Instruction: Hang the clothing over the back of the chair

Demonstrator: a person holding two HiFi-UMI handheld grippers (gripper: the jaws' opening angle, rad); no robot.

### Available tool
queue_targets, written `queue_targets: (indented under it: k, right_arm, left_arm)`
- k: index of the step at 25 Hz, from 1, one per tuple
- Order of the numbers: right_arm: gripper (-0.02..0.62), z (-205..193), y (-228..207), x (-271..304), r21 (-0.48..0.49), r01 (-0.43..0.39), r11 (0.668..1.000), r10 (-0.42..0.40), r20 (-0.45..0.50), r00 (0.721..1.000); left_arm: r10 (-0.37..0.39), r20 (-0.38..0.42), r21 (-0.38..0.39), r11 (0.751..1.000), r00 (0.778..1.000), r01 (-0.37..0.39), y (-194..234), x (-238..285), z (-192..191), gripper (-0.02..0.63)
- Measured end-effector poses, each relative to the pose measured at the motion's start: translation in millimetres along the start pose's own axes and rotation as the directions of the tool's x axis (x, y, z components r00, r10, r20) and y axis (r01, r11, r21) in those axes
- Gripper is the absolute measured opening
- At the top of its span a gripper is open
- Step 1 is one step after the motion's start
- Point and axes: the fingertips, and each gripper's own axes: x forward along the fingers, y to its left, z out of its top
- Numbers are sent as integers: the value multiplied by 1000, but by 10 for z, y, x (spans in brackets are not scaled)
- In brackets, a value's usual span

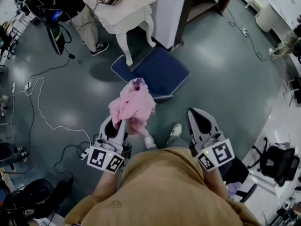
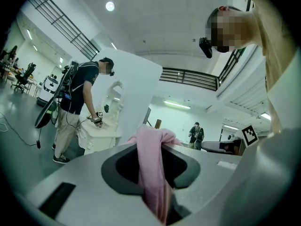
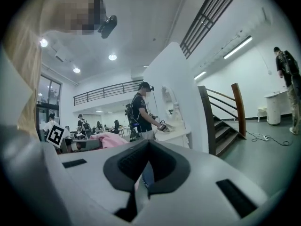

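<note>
Loose cables (image 1: 42,112) trail over the floor at my far left, well apart from my path. My left gripper (image 1: 123,122) is clenched on the pink clothing (image 1: 132,105), which hangs bunched just short of the blue chair (image 1: 160,72). I judge this the carry step: next I must lift the clothing over what looks like the back rail nearest me. My right gripper (image 1: 196,117) is clenched on nothing, with open floor beside it

Wearer in mustard shirt (image 1: 164,187) and white sneakers (image 1: 150,141); pale grey left gripper (image 1: 120,122) and right gripper (image 1: 194,113) bear black-and-white marker cubes (image 1: 106,159)
</note>
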Motion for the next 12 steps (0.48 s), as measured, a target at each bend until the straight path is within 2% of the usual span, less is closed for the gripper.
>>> queue_targets:
  k: [6,12]
  right_arm:
    - [0,290,-595,193,-13,-51,999,52,15,999]
    - [0,372,-836,370,-12,-123,992,123,-3,992]
  left_arm:
    - [78,24,-23,997,997,-78,-59,450,68,84]
    - [143,54,-37,989,988,-141,-177,644,105,84]
